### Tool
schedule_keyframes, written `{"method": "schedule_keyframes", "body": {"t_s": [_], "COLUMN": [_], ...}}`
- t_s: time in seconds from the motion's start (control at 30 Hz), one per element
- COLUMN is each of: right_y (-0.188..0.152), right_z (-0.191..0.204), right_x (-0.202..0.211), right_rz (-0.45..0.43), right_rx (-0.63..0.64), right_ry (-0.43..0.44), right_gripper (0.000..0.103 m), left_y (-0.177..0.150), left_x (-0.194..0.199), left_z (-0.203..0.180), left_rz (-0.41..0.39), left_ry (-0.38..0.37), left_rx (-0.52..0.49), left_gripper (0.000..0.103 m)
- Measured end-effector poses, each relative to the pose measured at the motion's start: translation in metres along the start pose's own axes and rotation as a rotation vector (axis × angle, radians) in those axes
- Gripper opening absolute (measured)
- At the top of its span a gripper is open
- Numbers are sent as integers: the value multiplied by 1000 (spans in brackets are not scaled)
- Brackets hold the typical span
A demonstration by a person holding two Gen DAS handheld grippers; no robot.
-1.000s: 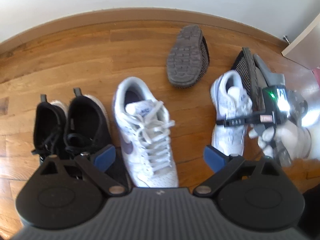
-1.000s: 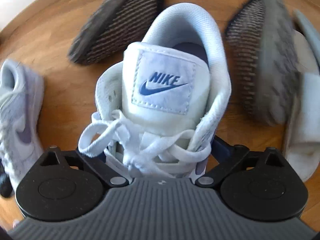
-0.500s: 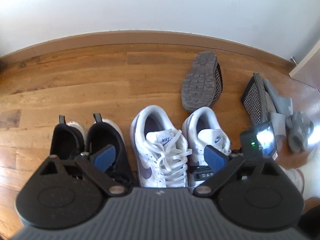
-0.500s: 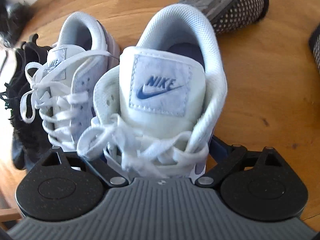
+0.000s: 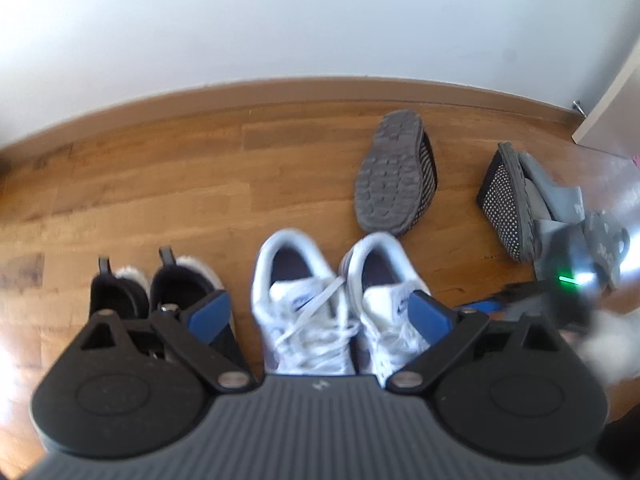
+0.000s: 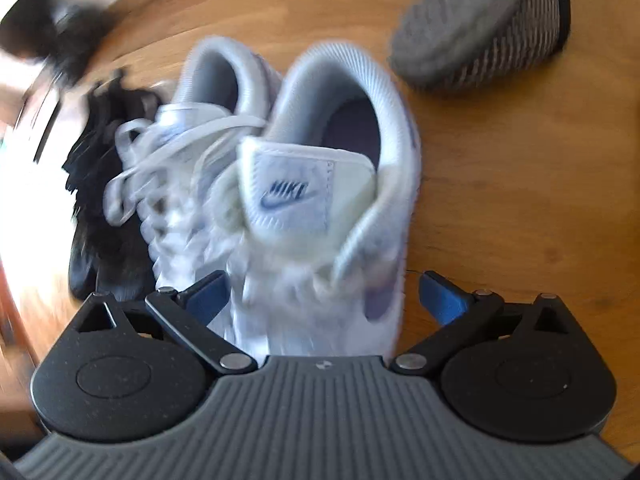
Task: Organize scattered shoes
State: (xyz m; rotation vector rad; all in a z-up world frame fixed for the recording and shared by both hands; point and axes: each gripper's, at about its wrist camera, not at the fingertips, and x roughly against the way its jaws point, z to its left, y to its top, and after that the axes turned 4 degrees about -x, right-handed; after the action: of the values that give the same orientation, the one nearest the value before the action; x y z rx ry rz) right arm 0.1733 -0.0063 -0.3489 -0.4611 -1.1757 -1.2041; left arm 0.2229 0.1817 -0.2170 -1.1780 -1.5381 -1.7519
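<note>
Along the wooden floor [image 5: 160, 184], black shoes [image 5: 160, 292] then white sneakers [image 5: 336, 292] stand paired, touching. Bare boards reach the baseboard [image 5: 280, 92]. Left tongs [image 5: 320, 316] released; right tongs [image 6: 324, 292] released, straddling the right sneaker [image 6: 340, 184]. A grey shoe [image 5: 392, 172] lies overturned beyond.

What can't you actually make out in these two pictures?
- Left wrist view: toes of the white sneakers and black shoes, hidden behind the left gripper.
- Left wrist view: right gripper, blurred.
- Right wrist view: black shoes, motion-blurred.
- Right wrist view: dotted slipper, cut by the top edge.
</note>
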Motion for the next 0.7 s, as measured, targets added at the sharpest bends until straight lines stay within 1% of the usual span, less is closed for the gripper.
{"method": "schedule_keyframes", "body": {"t_s": [0.07,0.13,0.2,0.23,0.3,0.37,0.4,0.47,0.5,0.53,0.57,0.6,0.63,0.67,0.7], "right_y": [-15,-28,-32,-36,-40,-49,-55,-64,-69,-72,-77,-82,-84,-88,-91], "right_z": [-10,-27,-51,-52,-75,-98,-112,-135,-142,-142,-141,-138,-137,-135,-136], "right_x": [36,70,87,90,97,94,93,92,91,90,90,89,87,82,80], "right_rz": [-13,-15,-2,0,4,7,10,17,23,27,31,40,45,55,67], "right_rx": [127,228,250,242,153,-25,-134,-287,-330,-337,-324,-296,-280,-263,-256], "right_ry": [-1,-34,-77,-89,-108,-123,-101,-31,2,12,13,10,8,12,20], "right_gripper": [103,103,103,103,103,103,103,103,102,103,102,102,102,102,102], "left_y": [10,20,30,35,44,54,59,58,56,55,54,53,52,51,51], "left_x": [-24,-49,-73,-86,-110,-134,-148,-205,-220,-234,-241,-245,-248,-251,-250], "left_z": [-23,-47,-70,-82,-106,-129,-141,-163,-165,-167,-166,-162,-157,-153,-151], "left_rz": [-6,-11,-17,-20,-25,-31,-30,51,58,64,66,67,68,69,68], "left_ry": [2,3,5,6,8,10,16,177,231,283,305,303,301,298,292], "left_rx": [-59,-119,-178,-208,-267,-327,-358,-439,-454,-467,-456,-431,-406,-382,-372], "left_gripper": [97,98,98,98,98,98,98,97,97,96,93,84,78,57,55]}}
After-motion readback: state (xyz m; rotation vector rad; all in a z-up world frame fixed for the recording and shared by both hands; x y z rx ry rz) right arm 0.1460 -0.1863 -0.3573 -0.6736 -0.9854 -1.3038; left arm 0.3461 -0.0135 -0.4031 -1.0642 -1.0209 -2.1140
